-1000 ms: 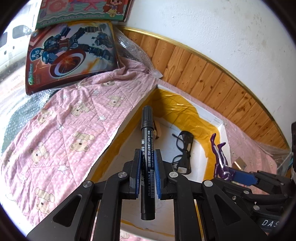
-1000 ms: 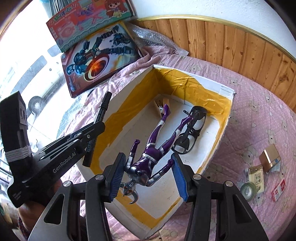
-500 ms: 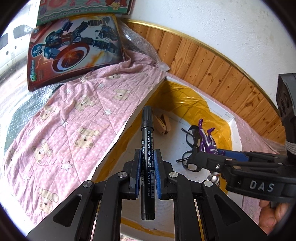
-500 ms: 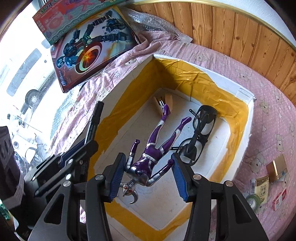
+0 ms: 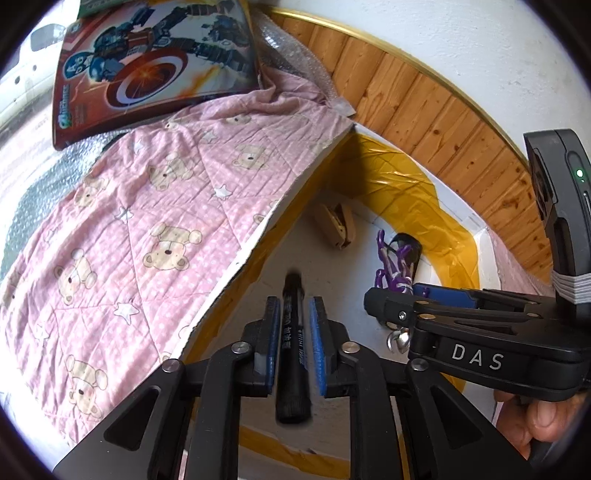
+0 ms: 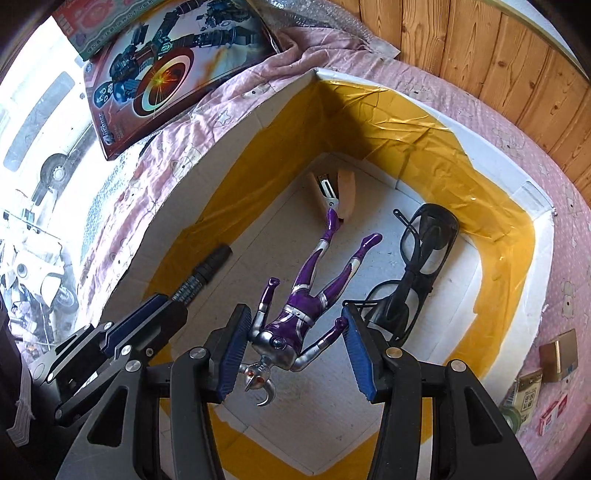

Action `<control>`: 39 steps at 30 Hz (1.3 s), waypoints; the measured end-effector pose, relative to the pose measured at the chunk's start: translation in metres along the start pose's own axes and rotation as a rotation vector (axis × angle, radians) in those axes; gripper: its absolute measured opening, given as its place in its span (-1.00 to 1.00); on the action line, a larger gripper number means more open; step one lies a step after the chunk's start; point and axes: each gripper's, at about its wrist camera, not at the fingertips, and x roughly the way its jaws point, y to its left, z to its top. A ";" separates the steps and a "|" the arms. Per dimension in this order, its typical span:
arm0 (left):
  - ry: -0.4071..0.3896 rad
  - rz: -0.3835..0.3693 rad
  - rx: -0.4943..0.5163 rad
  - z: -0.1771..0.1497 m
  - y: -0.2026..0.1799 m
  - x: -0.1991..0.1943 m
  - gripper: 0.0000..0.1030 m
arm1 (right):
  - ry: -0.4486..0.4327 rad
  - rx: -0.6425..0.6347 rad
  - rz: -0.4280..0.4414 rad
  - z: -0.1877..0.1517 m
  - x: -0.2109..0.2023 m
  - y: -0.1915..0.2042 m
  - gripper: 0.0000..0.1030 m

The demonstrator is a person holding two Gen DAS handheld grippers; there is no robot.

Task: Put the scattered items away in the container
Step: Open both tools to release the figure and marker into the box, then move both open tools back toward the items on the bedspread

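While its blue pads have just been parting around the black marker (image 5: 292, 343), the left gripper (image 5: 291, 334) hangs inside the box (image 6: 491, 147); the right gripper (image 6: 295, 349) clamps one purple figure (image 6: 306, 306) above bare floor, beyond which lie one pair of glasses (image 6: 424, 254) and one clip (image 6: 334, 192) near the yellow-taped walls.

Pink quilted blanket printed with teddy bears and stars (image 5: 155, 229) spread over the surface. On its far edge, a glossy red toy box showing a robot with a round shield (image 5: 147, 70); a green-edged picture box (image 6: 96, 33) overlaps behind it. Clear bubble wrap (image 5: 291, 62) bunched beside. Knotty wooden wall panelling (image 5: 424, 110) with gold trim, white plaster wall (image 5: 461, 40) above.
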 end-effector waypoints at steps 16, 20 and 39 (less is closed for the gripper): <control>-0.017 -0.109 -0.052 0.003 0.003 -0.007 -0.24 | -0.038 0.099 0.054 -0.011 -0.018 -0.018 0.03; -0.058 -0.124 -0.042 0.003 0.002 -0.015 -0.23 | -0.058 0.110 0.067 -0.015 -0.027 -0.020 0.03; -0.274 -0.381 -0.002 -0.034 -0.032 -0.072 -0.23 | -0.395 0.071 0.158 -0.108 -0.116 -0.021 0.03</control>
